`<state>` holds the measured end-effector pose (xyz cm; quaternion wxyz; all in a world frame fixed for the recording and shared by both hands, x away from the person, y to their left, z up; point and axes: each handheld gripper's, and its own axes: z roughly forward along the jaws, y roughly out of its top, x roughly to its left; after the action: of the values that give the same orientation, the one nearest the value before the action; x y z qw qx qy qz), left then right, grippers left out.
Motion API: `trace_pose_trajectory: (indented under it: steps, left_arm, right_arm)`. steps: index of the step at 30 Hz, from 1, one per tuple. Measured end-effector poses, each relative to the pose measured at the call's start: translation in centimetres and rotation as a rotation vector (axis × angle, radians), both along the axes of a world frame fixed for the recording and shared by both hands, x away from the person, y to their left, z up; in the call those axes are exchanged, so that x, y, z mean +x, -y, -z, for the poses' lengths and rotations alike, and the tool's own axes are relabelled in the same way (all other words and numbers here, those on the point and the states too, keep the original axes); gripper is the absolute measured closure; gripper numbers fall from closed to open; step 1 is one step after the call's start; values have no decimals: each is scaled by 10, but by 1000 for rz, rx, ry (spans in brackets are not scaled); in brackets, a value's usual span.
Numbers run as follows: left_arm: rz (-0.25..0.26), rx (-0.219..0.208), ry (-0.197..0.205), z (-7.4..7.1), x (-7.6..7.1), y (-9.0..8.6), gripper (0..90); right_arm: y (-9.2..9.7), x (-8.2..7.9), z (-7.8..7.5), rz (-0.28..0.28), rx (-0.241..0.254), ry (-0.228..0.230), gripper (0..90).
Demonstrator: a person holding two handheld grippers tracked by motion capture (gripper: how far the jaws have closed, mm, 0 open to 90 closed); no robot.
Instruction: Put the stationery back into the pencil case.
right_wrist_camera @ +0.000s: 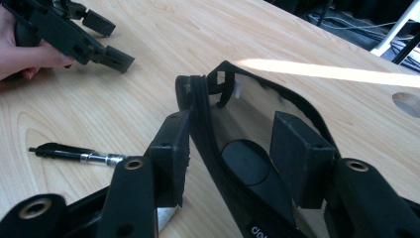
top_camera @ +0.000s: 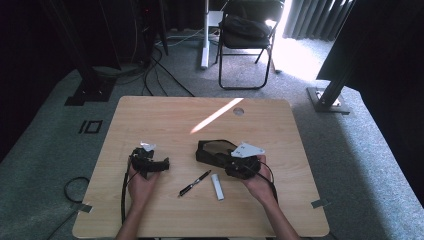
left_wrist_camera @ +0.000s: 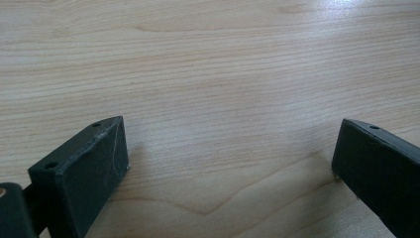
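Observation:
A black zip pouch (top_camera: pixel 212 148) lies open at the middle of the wooden table (top_camera: pixel 165 115). My right gripper (top_camera: pixel 223 159) is open and straddles the pouch's near wall (right_wrist_camera: pixel 203 119): one jaw is outside against the rim, the other inside. A smooth black item (right_wrist_camera: pixel 250 163) rests inside the pouch. My right gripper (right_wrist_camera: pixel 232 130) clamps nothing. A black pen (top_camera: pixel 195 183) and a white cap-like stick (top_camera: pixel 217 186) lie in front of the pouch. My left gripper (top_camera: pixel 156 156) is held to the pouch's left. In its own view, my left gripper (left_wrist_camera: pixel 230 163) is open over bare wood.
A round cable hole (top_camera: pixel 238 111) sits near the table's far edge, beside a streak of sunlight. A folding chair (top_camera: pixel 247 35) with a bag stands beyond the table. Cables run over the carpet on the left. The pen (right_wrist_camera: pixel 79 156) lies between the two grippers.

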<state>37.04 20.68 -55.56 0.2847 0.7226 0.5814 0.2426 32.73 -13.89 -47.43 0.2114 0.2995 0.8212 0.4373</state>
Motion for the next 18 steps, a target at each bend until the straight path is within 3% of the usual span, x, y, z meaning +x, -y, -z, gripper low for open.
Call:
trace_pose_trajectory:
  steps: [18]
  left_arm:
    - [0,0,0,0,0,0,13]
  right_arm:
    - [-6,-10,8,-25,-9,-10,511]
